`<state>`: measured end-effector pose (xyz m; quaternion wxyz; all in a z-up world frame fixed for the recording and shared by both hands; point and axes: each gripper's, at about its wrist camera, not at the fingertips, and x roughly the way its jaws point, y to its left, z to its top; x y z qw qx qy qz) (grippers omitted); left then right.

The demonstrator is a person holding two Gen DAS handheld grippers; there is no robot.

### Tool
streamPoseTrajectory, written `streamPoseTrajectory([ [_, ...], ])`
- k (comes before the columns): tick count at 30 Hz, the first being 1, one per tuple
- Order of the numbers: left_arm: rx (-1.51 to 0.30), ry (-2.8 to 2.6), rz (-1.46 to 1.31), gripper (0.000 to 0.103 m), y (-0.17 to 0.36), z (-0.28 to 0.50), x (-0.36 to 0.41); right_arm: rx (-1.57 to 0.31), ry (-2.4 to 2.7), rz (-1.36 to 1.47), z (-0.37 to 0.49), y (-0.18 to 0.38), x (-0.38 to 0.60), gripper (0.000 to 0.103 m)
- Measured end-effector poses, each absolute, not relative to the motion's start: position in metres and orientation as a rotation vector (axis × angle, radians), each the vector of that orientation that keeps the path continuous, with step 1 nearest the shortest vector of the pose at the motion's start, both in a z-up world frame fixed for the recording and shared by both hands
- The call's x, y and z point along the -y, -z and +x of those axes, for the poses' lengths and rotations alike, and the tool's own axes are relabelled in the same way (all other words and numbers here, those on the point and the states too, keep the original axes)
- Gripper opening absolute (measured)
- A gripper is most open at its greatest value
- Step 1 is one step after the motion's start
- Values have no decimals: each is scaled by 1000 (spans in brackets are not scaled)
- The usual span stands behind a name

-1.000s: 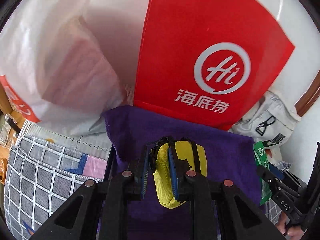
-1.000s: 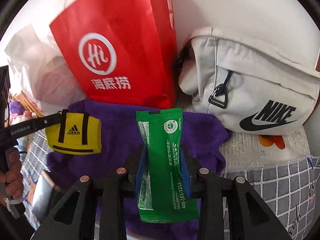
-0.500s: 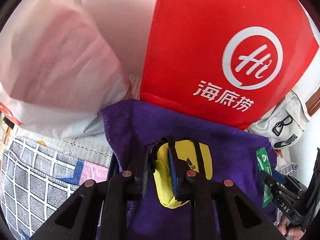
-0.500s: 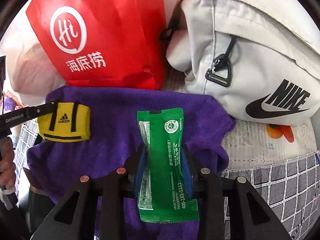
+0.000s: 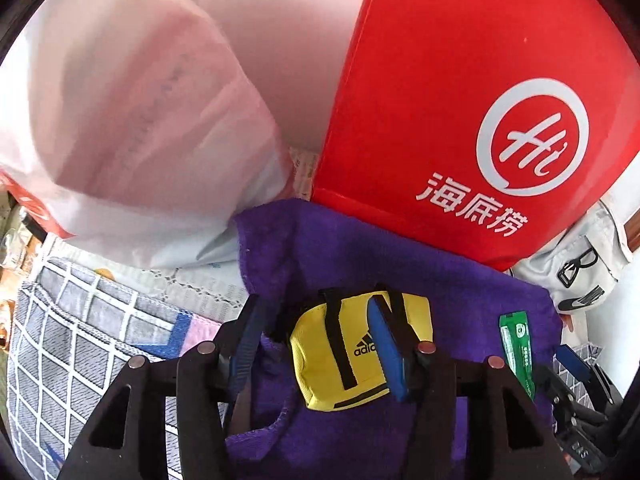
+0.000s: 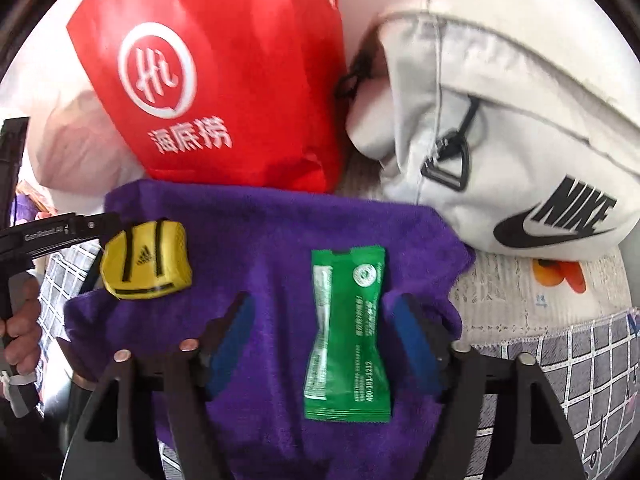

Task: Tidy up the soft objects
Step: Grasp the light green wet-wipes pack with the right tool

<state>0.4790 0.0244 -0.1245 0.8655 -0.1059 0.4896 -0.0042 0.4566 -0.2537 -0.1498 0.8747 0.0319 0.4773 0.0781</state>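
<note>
Left gripper [image 5: 316,344] — jaws opening, the yellow pouch [image 5: 352,352] between them on the purple towel [image 5: 460,288]; its right pad lies against the pouch, its left pad stands clear. Right gripper [image 6: 324,344] — jaws opening, released; the green sachet [image 6: 348,336] lies flat on the towel between its pads, touching neither. Far side: red bag [image 6: 224,80] left, white Nike bag [image 6: 512,140] right.

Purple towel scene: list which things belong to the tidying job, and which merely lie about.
In the job: yellow pouch, green sachet, purple towel, left gripper and right gripper, both opening.
Lying about: red bag, white Nike bag, checked cloth.
</note>
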Motion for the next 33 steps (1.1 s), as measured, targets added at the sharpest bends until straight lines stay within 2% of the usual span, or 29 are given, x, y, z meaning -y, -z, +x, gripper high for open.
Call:
streamPoseTrajectory([
  [7,-1037,-13,-178,55,115,465,-18,-1038,-146,45,452,142,240,79],
  [11,-1043,-28,-174,55,107,448,-16,-999,-126,5,434,128,227,84],
  [16,-1036,-47,-104,55,84,408,-16,-964,-172,-12,405,113,217,84],
  [25,-1025,-28,-156,55,65,318,-32,-898,-220,5,294,74,213,84],
  [31,-1039,-5,-162,55,70,261,-40,-926,-236,-23,223,81,201,84],
  [33,-1036,-8,-160,55,73,246,-42,-941,-248,-3,206,87,200,80],
])
